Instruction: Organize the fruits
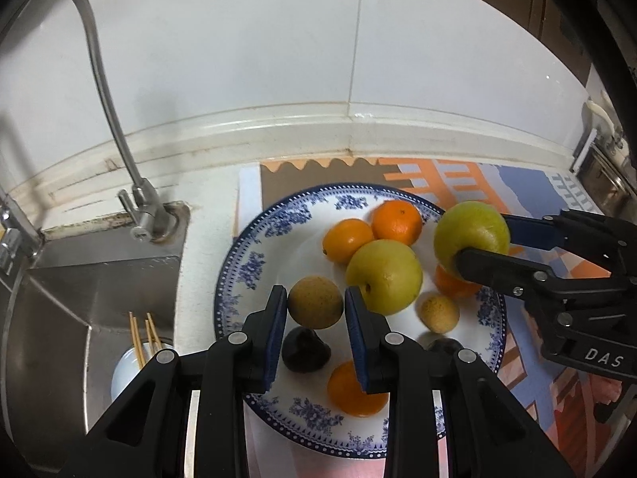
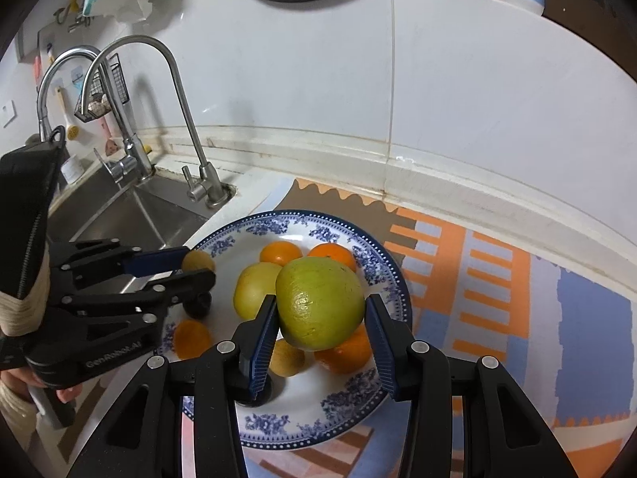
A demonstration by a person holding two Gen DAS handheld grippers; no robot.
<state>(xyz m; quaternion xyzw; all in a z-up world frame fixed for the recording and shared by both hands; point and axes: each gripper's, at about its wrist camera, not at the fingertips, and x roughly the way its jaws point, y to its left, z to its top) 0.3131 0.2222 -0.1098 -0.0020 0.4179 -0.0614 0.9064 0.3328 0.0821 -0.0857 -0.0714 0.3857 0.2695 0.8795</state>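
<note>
Above a blue-patterned plate [image 1: 239, 263] of oranges and pears, the left gripper [image 1: 316, 318] clamps a small brown fruit [image 1: 315, 302] while the right gripper [image 2: 320, 332], lettered "DAS", grips a green pear [image 2: 320, 302] lifted over the plate's right rim, the sink [image 1: 99, 279] lying left.

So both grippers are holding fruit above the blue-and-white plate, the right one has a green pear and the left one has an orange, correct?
Not quite. The right gripper does hold the large green pear above the blue-and-white patterned plate, but the left gripper holds a small round tan-brown fruit, not an orange. The left wrist view shows it between the blue-padded fingers; the oranges lie on the plate.
</note>
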